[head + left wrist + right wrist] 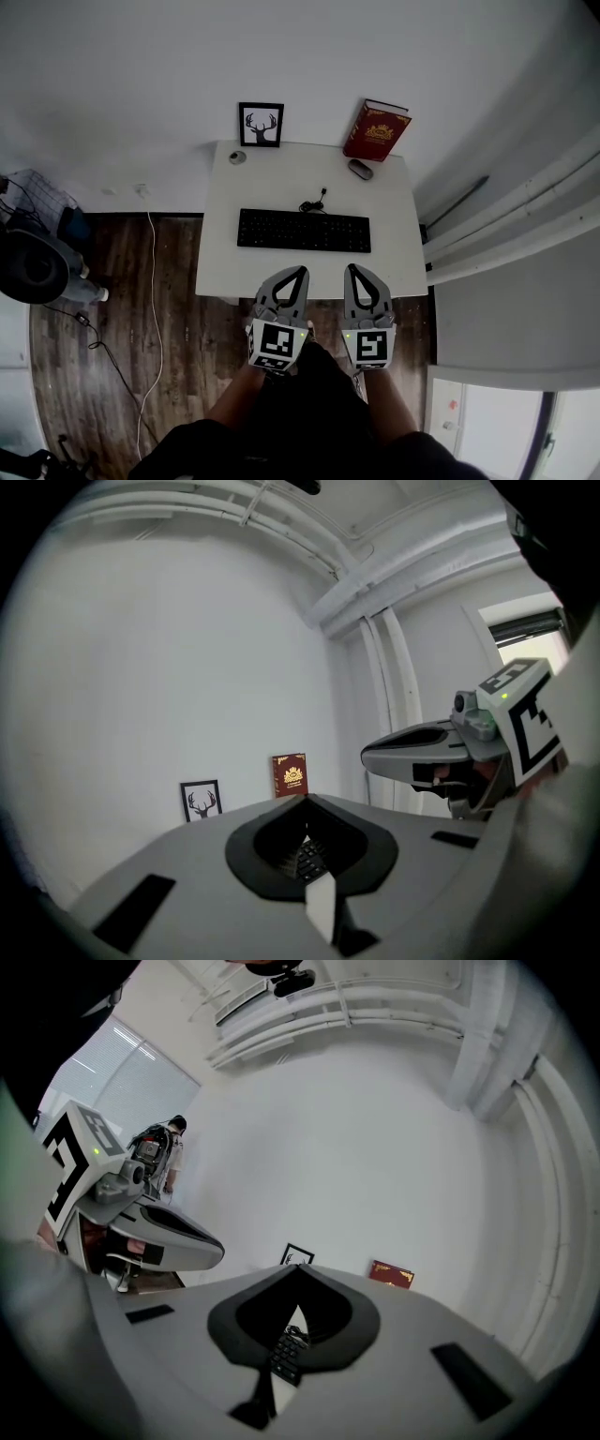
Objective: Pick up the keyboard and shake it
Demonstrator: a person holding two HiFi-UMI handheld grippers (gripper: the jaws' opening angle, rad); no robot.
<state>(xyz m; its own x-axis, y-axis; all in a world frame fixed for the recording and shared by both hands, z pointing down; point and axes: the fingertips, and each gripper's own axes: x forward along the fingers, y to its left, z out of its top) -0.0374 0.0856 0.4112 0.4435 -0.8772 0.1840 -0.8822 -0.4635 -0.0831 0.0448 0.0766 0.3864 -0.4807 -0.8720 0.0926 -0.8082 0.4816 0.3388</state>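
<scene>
Small white table (217, 267) pushed against a white wall, dark wooden floor (112, 347) all round. Nearest, on the near side of the keyboard (303, 231): left gripper (298, 273) and right gripper (355, 270), side by side, tips aimed at the keyboard, each with jaws pressed together tip to tip on nothing. Held parallel, probably to take the keyboard at two places along its near long edge and keep it balanced through the shake. Judged as approach only; needs a parting of the jaws before any hold.

Keyboard itself flat at mid-table, untouched, long side across, apart from both tips. Nothing in the way between. Just behind the keyboard, its black cable (314, 203) bunched in a loose coil, likely to dangle and swing on the lift. Farther behind the keyboard to the right, a dark mouse (360, 170) and an upright red book (377, 130). Behind to the left, a small round object (237, 157) and a framed stag picture (261, 125) at the wall. Left of the keyboard, off the table, a white cord (155, 300) trailing over the floor.
</scene>
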